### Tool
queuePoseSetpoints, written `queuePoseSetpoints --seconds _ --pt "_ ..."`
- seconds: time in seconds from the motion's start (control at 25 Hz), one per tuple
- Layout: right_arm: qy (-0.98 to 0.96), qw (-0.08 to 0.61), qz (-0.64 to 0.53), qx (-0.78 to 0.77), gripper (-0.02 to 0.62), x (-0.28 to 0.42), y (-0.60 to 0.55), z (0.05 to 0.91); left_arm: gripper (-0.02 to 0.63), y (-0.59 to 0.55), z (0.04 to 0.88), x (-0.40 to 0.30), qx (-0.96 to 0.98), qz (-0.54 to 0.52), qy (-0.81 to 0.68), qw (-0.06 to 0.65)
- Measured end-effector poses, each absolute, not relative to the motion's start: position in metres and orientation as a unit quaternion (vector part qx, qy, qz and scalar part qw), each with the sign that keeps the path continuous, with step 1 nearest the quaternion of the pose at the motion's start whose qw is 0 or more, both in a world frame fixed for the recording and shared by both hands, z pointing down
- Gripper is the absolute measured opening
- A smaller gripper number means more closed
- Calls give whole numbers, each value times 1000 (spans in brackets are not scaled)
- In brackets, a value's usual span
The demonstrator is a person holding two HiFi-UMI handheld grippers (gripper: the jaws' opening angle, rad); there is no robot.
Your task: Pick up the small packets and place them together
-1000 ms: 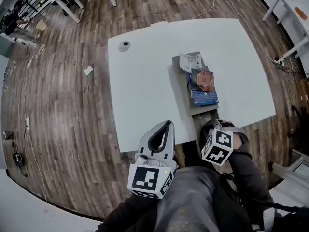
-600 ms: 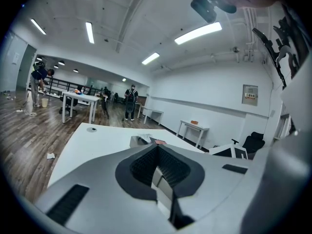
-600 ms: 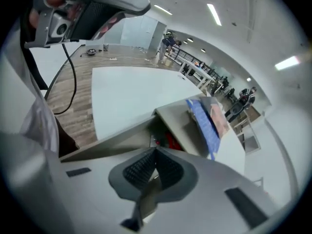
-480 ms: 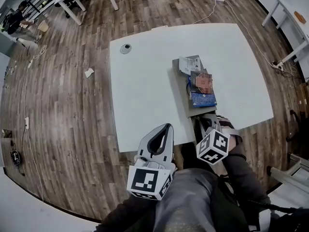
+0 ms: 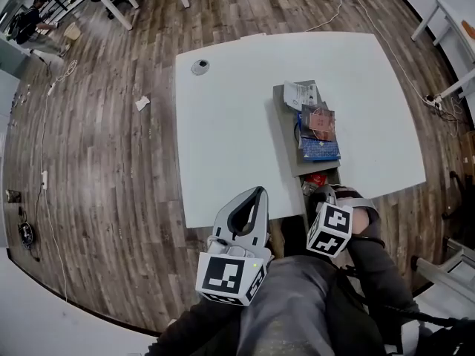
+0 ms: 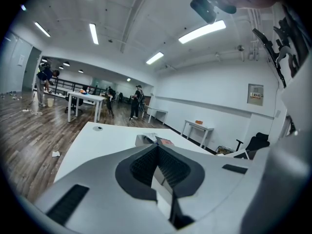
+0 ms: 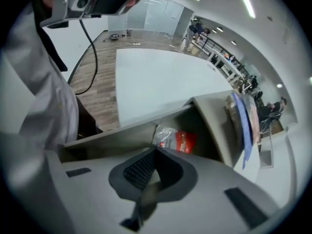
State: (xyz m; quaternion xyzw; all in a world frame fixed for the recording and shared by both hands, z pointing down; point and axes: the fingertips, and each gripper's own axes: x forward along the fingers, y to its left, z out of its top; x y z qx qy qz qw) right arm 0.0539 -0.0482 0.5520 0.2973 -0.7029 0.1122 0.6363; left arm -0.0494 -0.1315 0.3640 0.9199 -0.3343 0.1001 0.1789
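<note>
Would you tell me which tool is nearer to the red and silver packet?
Right. The right tool points down just short of the red and silver packet; the left tool is farther off, to its left.

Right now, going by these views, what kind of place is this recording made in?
Likely an open-plan office or lab workspace: white tables on a wood-plank floor, strip ceiling lights, and people standing in the background.
</note>
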Motion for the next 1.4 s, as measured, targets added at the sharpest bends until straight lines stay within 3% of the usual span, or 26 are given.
queuePoseSetpoints --seconds 0.28,0.36,0.48,0.64,0.8,0.84,0.88,1.4 --pt "-735 567 174 328 19 43 -24 540 -5 -120 357 -40 929 92 -313 172" --pt "-739 548 181 348 124 47 -34 532 -6 -119 355 -39 930 92 -312 171" --pt "-733 555 183 347 227 53 -48 535 -5 -119 356 -40 929 93 -315 171" --pt "-724 578 194 323 259 58 -52 546 -6 -125 359 -44 925 96 -325 172" --pt "-719 590 175 324 215 63 -56 544 -6 -127 363 -45 923 101 -328 175" --pt "-715 592 164 333 109 66 -58 543 -5 -126 362 -44 923 101 -327 175" --pt "-711 593 157 343 86 69 -59 542 -6 -126 362 -44 924 101 -326 174" --pt "-717 509 148 452 54 74 -60 485 -5 -104 346 -43 938 89 -299 149"
